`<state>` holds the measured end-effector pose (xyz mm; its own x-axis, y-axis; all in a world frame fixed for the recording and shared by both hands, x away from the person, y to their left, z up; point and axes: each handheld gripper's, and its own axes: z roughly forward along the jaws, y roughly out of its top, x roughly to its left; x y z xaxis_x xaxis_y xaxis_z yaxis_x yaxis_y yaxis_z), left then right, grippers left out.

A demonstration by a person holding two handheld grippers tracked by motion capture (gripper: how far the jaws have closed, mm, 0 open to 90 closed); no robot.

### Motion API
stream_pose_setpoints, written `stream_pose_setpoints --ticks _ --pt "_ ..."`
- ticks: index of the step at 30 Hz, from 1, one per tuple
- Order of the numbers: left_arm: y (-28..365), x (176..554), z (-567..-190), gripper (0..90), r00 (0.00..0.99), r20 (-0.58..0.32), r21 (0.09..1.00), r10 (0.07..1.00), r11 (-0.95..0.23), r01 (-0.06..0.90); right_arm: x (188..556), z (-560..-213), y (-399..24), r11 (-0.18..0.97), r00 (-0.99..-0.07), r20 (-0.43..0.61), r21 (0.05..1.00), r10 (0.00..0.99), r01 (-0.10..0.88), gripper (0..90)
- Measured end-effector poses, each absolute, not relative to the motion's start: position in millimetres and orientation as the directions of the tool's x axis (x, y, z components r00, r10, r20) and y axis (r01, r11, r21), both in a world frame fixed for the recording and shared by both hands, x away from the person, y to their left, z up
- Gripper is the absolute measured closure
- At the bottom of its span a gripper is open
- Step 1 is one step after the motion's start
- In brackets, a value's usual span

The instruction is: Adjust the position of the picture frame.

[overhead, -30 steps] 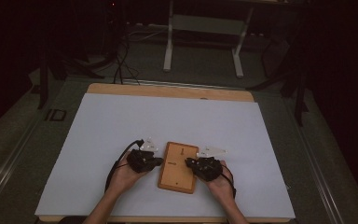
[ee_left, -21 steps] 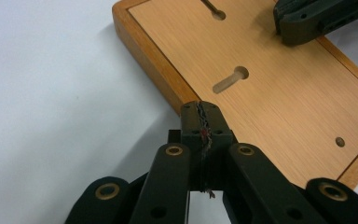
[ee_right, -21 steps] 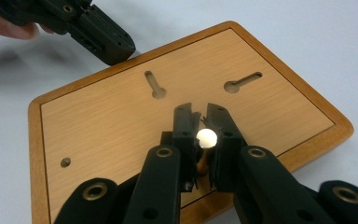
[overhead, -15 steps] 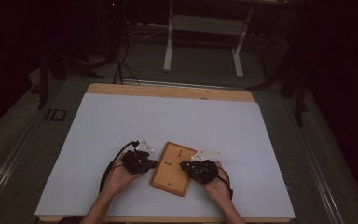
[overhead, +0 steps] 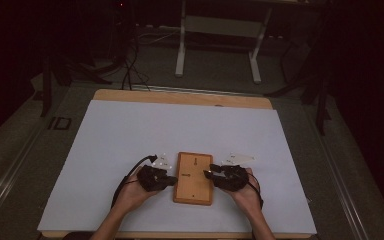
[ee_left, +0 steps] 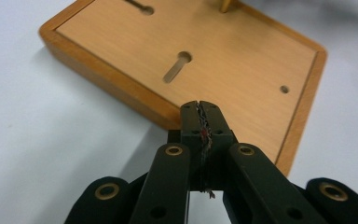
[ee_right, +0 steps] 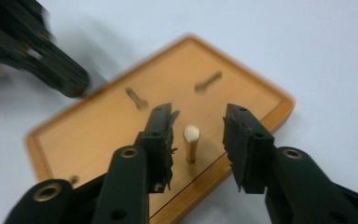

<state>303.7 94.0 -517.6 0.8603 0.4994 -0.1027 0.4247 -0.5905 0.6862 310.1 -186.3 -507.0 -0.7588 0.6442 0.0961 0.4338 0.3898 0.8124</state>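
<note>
Two grippers flank the board (overhead: 194, 178) lying flat near the table's (overhead: 130, 130) front edge; left gripper (ee_left: 200, 106) pressed together, empty, at the board's edge; right gripper (ee_right: 196, 122) has just been opening, jaws apart around the upright peg (ee_right: 190, 143), not touching; a careless pull-back could topple the peg or nudge the board.

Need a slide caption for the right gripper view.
Right gripper, just opened, straddles an upright brass peg on the wooden board.

One wooden board (overhead: 194, 178), one upright peg (ee_right: 190, 143), two grippers.
</note>
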Motion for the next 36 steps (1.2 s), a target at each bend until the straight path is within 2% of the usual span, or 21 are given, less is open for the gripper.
stream_pose_setpoints --ticks 3,6,7,11,16,18,27,32,33,36 --pt "97.9 304.8 -517.5 89.6 0.851 -0.096 0.686 0.516 -0.585 0.432 309.3 -495.9 -197.7 0.343 -0.745 0.091 0.846 0.660 0.408 63.4" --pt "99.4 303.4 -519.2 89.6 0.847 -0.089 0.683 0.524 -0.587 0.435 314.7 -497.7 -206.9 0.294 -0.671 0.104 0.842 0.734 0.452 84.9" --pt "98.8 302.4 -520.6 89.6 0.847 -0.088 0.678 0.525 -0.591 0.437 317.4 -501.4 -208.0 0.292 -0.644 0.100 0.831 0.759 0.473 89.5" --pt "96.4 296.7 -525.1 89.7 0.848 -0.080 0.666 0.523 -0.605 0.436 327.1 -521.6 -201.3 0.326 -0.601 0.088 0.772 0.795 0.545 89.9" --pt "97.0 290.1 -526.0 89.9 0.850 -0.089 0.672 0.520 -0.598 0.437 331.4 -532.6 -185.4 0.377 -0.585 0.048 0.721 0.810 0.581 90.0" --pt "96.1 288.0 -525.5 90.0 0.848 -0.083 0.674 0.523 -0.598 0.434 334.6 -532.1 -186.9 0.356 -0.577 0.079 0.716 0.813 0.600 90.0" --pt "86.9 280.7 -525.7 90.0 0.877 -0.101 0.683 0.469 -0.609 0.404 353.8 -531.4 -177.9 0.348 -0.579 0.104 0.709 0.809 0.614 90.0" --pt "75.3 273.1 -525.8 89.8 0.905 -0.104 0.690 0.412 -0.626 0.364 369.9 -530.0 -159.1 0.392 -0.624 0.098 0.700 0.775 0.597 90.0" --pt "68.9 269.8 -525.1 89.8 0.915 -0.102 0.703 0.390 -0.622 0.344 376.1 -531.6 -146.6 0.431 -0.656 0.075 0.698 0.751 0.572 90.0" --pt "65.4 268.1 -525.0 89.8 0.920 -0.086 0.703 0.382 -0.631 0.327 378.8 -530.6 -139.5 0.444 -0.669 0.068 0.697 0.740 0.563 90.0"
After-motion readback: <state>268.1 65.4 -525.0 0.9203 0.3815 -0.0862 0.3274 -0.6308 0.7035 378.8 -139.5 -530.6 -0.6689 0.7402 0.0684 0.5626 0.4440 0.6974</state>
